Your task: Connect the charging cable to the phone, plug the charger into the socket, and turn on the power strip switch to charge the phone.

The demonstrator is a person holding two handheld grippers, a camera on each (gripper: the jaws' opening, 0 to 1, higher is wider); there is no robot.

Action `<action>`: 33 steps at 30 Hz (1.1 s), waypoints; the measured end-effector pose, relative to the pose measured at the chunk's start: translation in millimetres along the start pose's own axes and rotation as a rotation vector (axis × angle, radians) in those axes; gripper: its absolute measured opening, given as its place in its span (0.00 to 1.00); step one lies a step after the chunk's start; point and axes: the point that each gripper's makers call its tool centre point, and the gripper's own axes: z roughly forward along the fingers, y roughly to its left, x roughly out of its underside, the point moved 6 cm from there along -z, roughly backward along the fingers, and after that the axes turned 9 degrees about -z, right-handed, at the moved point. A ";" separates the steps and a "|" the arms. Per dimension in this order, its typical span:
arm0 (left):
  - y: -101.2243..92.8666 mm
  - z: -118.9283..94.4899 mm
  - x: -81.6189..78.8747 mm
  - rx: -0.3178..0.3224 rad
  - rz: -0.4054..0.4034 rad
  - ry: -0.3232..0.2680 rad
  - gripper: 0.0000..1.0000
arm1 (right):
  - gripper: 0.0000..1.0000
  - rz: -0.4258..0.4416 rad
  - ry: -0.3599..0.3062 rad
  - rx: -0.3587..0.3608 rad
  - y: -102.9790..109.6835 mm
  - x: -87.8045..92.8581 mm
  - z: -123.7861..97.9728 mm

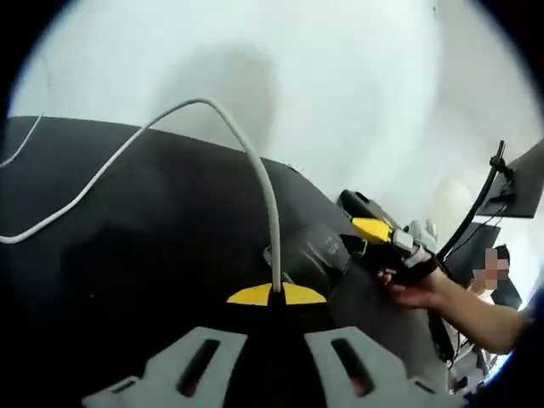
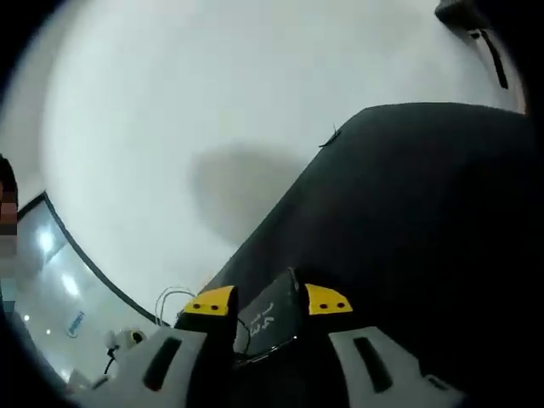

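Observation:
My left gripper (image 1: 276, 295) is shut on the white charging cable (image 1: 255, 161) close to its end. The cable rises from the yellow tips, arcs over and trails off left across the black table (image 1: 127, 255). Just beyond the tips is the dark phone (image 1: 313, 255), tilted, with the right gripper (image 1: 374, 231) holding it from the right. The cable runs down beside the phone's edge; I cannot tell whether the plug is in the phone. In the right gripper view, my right gripper (image 2: 269, 303) is shut on the phone (image 2: 270, 325), whose screen shows pale digits.
A person's hand (image 1: 415, 293) and forearm hold the right gripper's handle. A monitor on an arm (image 1: 523, 178) stands at the far right. Behind the table is a white wall (image 1: 340, 76). Loops of white cable (image 2: 172, 297) lie beyond the table edge (image 2: 280, 221).

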 end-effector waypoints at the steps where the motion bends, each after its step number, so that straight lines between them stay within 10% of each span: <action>1: 0.6 2.9 -0.2 -0.003 0.013 0.015 0.00 | 0.28 -0.001 0.006 0.000 2.6 1.3 0.1; 14: 9.0 -0.1 3.5 -0.101 0.009 -0.023 0.00 | 0.25 0.013 0.007 0.002 -5.0 -3.2 0.5; 18: 17.7 -12.8 -0.4 -0.174 -0.122 -0.142 0.00 | 0.20 -0.034 0.073 -0.001 -2.0 4.8 3.9; 24: 20.7 -27.5 6.5 -0.202 -0.252 -0.154 0.01 | 0.21 -0.034 0.067 -0.015 2.7 6.0 5.6; 28: 16.0 -39.2 6.7 -0.116 -0.416 -0.209 0.10 | 0.22 -0.036 0.068 -0.019 4.4 6.4 6.5; 33: 5.4 -35.7 18.3 -0.138 -0.351 -0.164 0.10 | 0.22 -0.030 0.067 -0.021 4.5 6.5 6.6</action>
